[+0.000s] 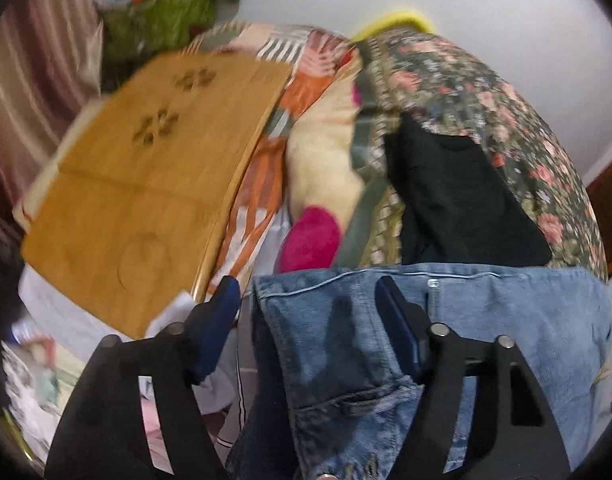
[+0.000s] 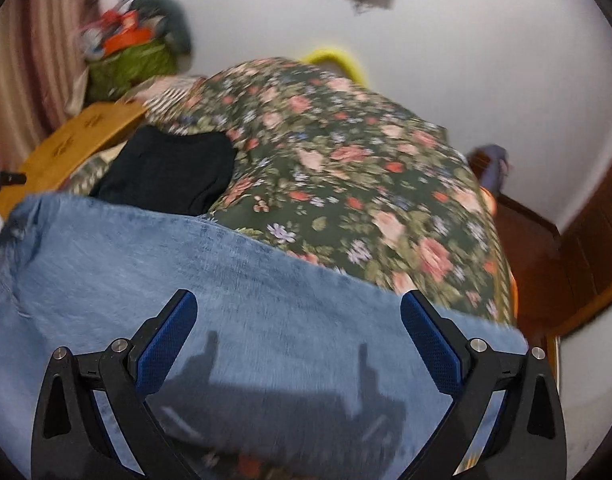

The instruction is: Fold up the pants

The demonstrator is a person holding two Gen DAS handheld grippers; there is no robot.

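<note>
Left wrist view shows your left hand-held gripper (image 1: 307, 300) spread over the waistband edge of the jeans (image 1: 345, 340), one finger on each side of the denim. Your right hand-held gripper (image 2: 298, 320) also stands wide apart above the jeans (image 2: 246, 300), which lie on the floral bedspread (image 2: 345, 160) beside a black garment (image 2: 166, 168).

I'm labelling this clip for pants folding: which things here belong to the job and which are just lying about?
Job: jeans; left gripper; right gripper.

Lying about: black garment; wooden board; floral cover; plush toy; green bag.
</note>
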